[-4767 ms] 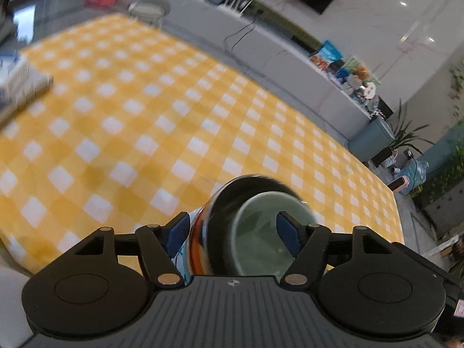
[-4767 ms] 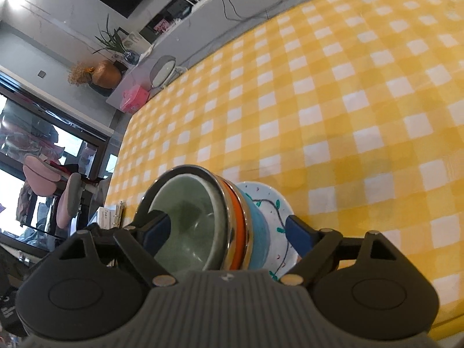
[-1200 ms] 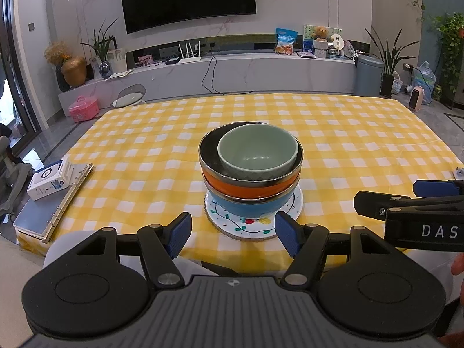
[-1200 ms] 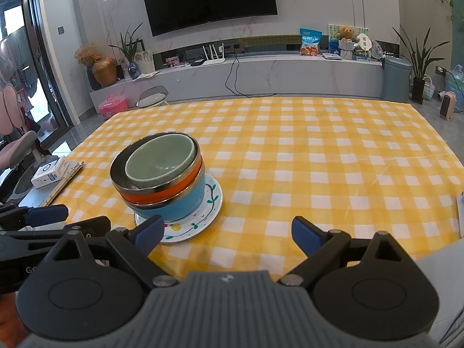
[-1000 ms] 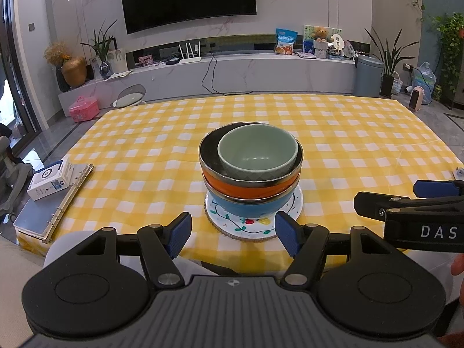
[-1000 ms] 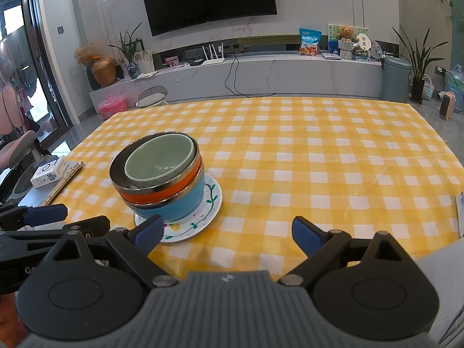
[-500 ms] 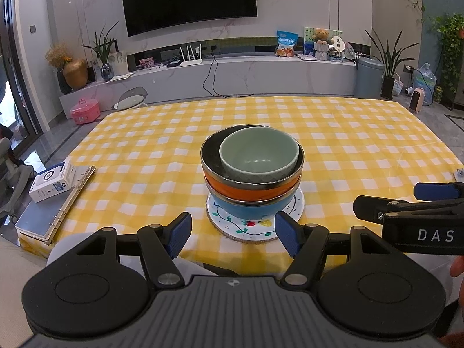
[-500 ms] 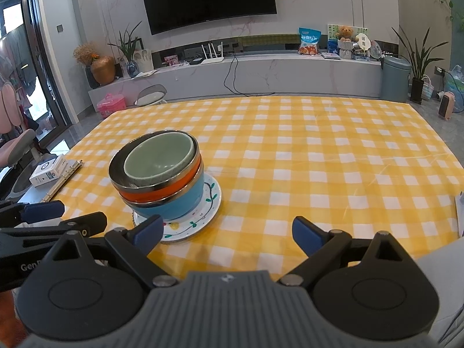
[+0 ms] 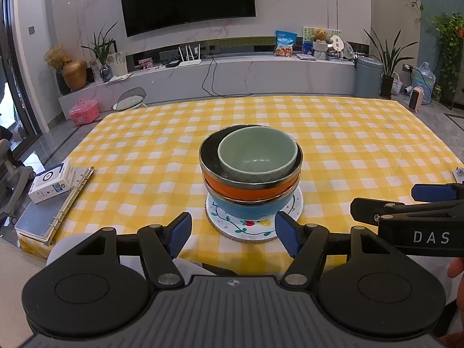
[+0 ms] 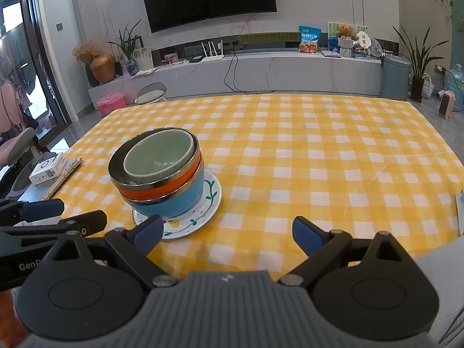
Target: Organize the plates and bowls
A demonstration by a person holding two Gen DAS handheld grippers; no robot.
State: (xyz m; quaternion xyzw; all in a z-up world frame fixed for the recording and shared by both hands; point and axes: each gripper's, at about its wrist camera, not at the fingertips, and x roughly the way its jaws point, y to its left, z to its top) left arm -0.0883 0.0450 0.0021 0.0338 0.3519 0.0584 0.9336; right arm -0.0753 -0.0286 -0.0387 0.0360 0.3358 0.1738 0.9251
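Note:
A stack stands on the yellow checked tablecloth (image 9: 348, 150): a white painted plate (image 9: 252, 227) at the bottom, then a blue bowl (image 9: 246, 207), an orange steel-rimmed bowl (image 9: 229, 184) and a pale green bowl (image 9: 256, 156) on top. The stack also shows in the right wrist view (image 10: 162, 174). My left gripper (image 9: 233, 233) is open and empty, just short of the table's near edge before the stack. My right gripper (image 10: 227, 233) is open and empty, to the right of the stack; the green bowl (image 10: 158, 158) is up to its left.
A white box (image 9: 50, 184) and a ring binder (image 9: 55, 213) lie at the table's left edge. The right gripper shows in the left wrist view (image 9: 406, 211). A low media shelf (image 9: 232, 75) runs behind the table. A white object (image 9: 459, 174) sits at the right edge.
Since 4.8 s ago both grippers have let go of the stack and drawn back from it. Over the last second both views are almost still.

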